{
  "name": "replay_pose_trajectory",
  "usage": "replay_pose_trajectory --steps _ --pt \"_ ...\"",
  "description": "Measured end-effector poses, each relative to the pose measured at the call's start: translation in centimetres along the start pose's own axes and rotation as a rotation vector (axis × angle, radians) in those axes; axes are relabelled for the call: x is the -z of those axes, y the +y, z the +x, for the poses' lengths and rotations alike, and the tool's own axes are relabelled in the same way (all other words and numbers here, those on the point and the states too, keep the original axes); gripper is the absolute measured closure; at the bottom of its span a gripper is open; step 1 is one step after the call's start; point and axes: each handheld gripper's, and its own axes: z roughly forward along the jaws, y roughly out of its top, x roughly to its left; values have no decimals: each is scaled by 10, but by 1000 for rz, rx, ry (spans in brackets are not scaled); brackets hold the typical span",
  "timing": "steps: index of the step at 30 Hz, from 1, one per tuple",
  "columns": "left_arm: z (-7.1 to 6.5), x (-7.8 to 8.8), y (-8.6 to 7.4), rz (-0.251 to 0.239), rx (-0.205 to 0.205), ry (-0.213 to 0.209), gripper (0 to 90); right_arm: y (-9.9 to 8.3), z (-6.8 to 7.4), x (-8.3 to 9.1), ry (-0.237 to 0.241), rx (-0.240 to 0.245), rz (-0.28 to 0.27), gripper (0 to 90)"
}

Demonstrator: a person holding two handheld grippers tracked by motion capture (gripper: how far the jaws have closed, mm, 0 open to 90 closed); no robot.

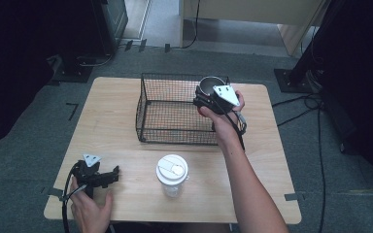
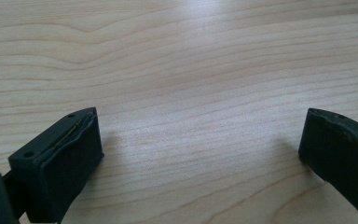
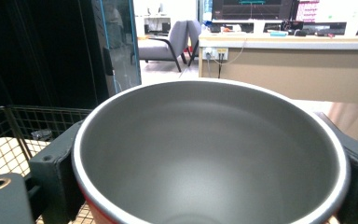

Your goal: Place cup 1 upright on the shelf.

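Note:
My right gripper (image 1: pixel 207 93) is shut on a metal cup (image 1: pixel 210 86) with a grey inside and a red outside, held over the right rear corner of the black wire basket (image 1: pixel 175 108). In the right gripper view the cup (image 3: pixel 209 154) is upright between the two black jaws, its mouth toward the camera. My left gripper (image 1: pixel 108 175) rests low at the table's front left, open, with bare wood between its fingers (image 2: pixel 70 158). A clear plastic cup with a white lid (image 1: pixel 172 174) stands near the front middle of the table.
The wooden table (image 1: pixel 111 121) stands on grey carpet. Dark stands and cables lie around it on the floor. A black cabinet, chairs and a desk show beyond the basket (image 3: pixel 9 135) in the right gripper view.

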Motion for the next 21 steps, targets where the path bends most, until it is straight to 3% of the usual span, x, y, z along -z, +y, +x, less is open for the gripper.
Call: replay_pose_trajectory --steps 4,7,11,14,21 --pt "0 0 0 -1 0 0 0 -3 0 -8 -7 -9 8 68" --pt "0 0 0 -1 0 0 0 -8 1 -19 -31 13 22 68" --pt "0 0 0 -2 0 0 0 -12 2 -29 -38 -28 40 66" --pt "0 0 0 -2 1 0 0 -16 7 -34 -44 1 54 66" --pt "0 0 0 -1 0 0 0 -30 14 -46 -37 0 112 64"
